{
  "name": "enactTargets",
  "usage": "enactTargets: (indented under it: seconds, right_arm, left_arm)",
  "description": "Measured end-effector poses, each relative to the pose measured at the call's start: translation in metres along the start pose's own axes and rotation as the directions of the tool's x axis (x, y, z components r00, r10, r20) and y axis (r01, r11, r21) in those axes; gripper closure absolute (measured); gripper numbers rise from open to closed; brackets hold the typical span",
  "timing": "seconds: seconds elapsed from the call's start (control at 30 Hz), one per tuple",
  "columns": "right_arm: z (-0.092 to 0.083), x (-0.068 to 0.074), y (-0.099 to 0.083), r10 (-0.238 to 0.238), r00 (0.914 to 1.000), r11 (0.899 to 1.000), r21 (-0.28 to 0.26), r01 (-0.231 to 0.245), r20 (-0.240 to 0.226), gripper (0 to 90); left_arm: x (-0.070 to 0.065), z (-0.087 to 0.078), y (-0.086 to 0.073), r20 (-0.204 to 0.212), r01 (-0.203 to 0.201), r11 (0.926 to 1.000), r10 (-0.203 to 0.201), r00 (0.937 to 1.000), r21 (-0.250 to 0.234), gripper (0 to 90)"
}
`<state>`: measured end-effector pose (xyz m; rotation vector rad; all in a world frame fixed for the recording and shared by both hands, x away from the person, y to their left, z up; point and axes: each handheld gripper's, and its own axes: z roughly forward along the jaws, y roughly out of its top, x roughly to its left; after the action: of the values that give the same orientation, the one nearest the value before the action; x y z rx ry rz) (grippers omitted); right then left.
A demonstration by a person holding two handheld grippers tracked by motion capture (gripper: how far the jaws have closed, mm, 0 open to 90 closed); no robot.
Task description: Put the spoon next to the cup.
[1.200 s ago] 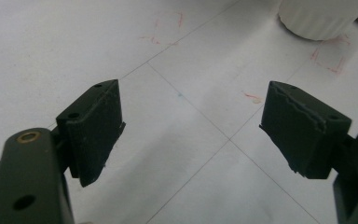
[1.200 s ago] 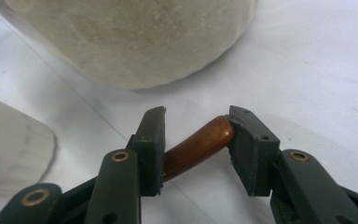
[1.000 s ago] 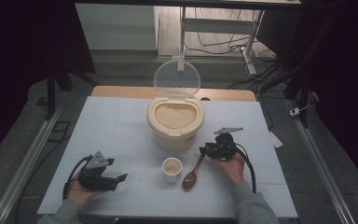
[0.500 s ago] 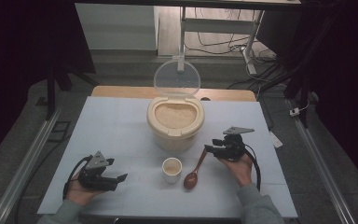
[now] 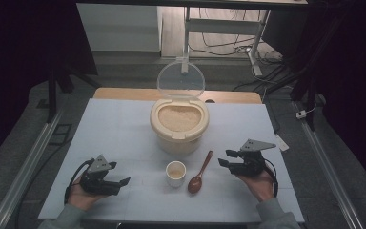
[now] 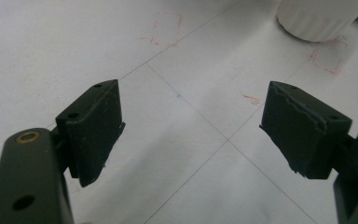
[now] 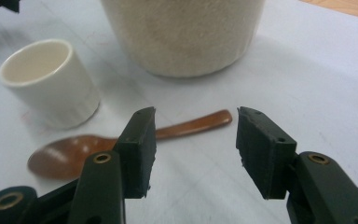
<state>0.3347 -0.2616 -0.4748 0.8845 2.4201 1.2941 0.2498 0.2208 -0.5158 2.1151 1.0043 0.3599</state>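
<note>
White table (image 5: 114, 129) in a dim room, with a rice container, a cup and a spoon set between two hand-held grippers.

Near the far middle of the table stands a cream rice container (image 5: 179, 125), full of grain, its clear round lid (image 5: 181, 80) raised upright behind it. Just in front sits a small white cup (image 5: 176, 172), and close to the cup's right lies a brown wooden spoon (image 5: 199, 174), bowl toward the person, handle angled up toward the container. The left gripper (image 5: 119, 183) rests low at the near left corner in the person's left hand (image 5: 78, 196), jaws spread wide over bare tabletop, holding nothing, the cup's base (image 6: 318, 18) beyond them. The right gripper (image 5: 225, 158) hovers right of the spoon, held by the right hand (image 5: 257, 181), jaws wide and empty; in the right gripper view the spoon (image 7: 121, 142) lies just beyond them, apart from the pads.
</note>
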Motion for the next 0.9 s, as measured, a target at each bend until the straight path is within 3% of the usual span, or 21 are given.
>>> enactTargets:
  seconds: [0.17,0.43,0.9]
  right_arm:
    - [-0.014,0.003,-0.011,-0.001,0.9998,1.0,-0.023,0.0,-0.022,47.3]
    - [-0.033,0.005,-0.03,-0.021,0.9998,1.0,0.004,0.021,-0.006,47.1]
    - [-0.038,0.005,-0.04,-0.031,0.9994,0.999,0.005,0.032,-0.013,46.9]
  left_arm:
    - [0.0,0.0,0.0,0.0,0.001,1.0,-0.001,1.0,-0.001,20.3]
    - [-0.001,0.0,0.0,-0.003,0.003,1.0,-0.003,1.0,-0.002,20.2]
    - [-0.001,0.0,0.0,-0.005,0.0,1.0,0.0,1.0,-0.007,20.2]
